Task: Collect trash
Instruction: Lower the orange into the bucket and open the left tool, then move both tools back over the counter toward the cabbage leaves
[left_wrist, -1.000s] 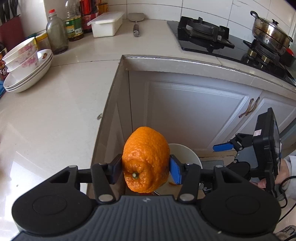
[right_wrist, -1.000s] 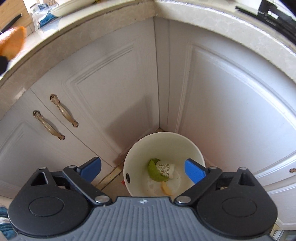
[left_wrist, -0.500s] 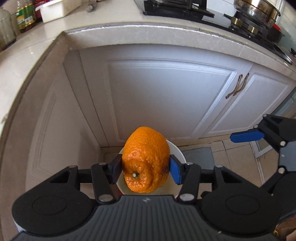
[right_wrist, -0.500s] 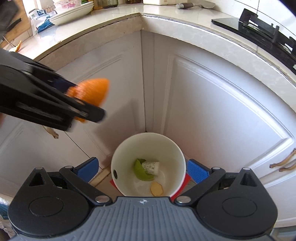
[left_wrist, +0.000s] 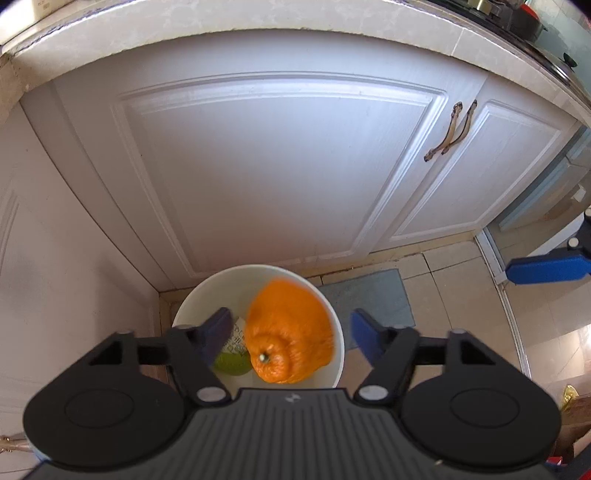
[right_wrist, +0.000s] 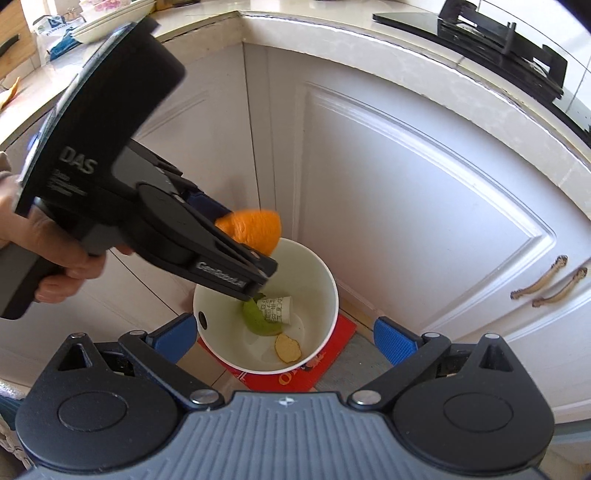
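- left wrist view: the left gripper (left_wrist: 290, 332) points steeply down over a white bin (left_wrist: 334, 325) that stands on the floor in the corner of white cabinet doors (left_wrist: 280, 162).
- its jaws have just been opening and now stand spread wide; the orange (left_wrist: 290, 332) sits between them but neither blue pad presses on it, with a clear gap at the right pad and a narrower one at the left.
- the orange is blurred, stem end towards the camera, and appears over the mouth of the bin, nearer its right wall.
- beside the orange, lower left in the bin, show a green scrap (left_wrist: 232, 363) and part of a printed paper cup (left_wrist: 236, 338).
- at the right edge a blue pad of the right gripper (left_wrist: 543, 267) reaches in above the tiled floor (left_wrist: 454, 295).
- right wrist view: the right gripper (right_wrist: 284, 338) is spread wide with nothing between its pads; the bin (right_wrist: 328, 284) lies beyond, framed between them, on a red mat (right_wrist: 332, 354).
- a hand (right_wrist: 44, 251) holds the left gripper (right_wrist: 258, 254) from the left, its tip above the bin's near rim.
- the orange (right_wrist: 255, 230) shows past the left gripper's fingers, just above the far rim of the bin; whether it touches a pad cannot be told here.
- on the bin's bottom lie the green scrap (right_wrist: 255, 321), the paper cup (right_wrist: 275, 308) and a yellowish slice (right_wrist: 288, 348).
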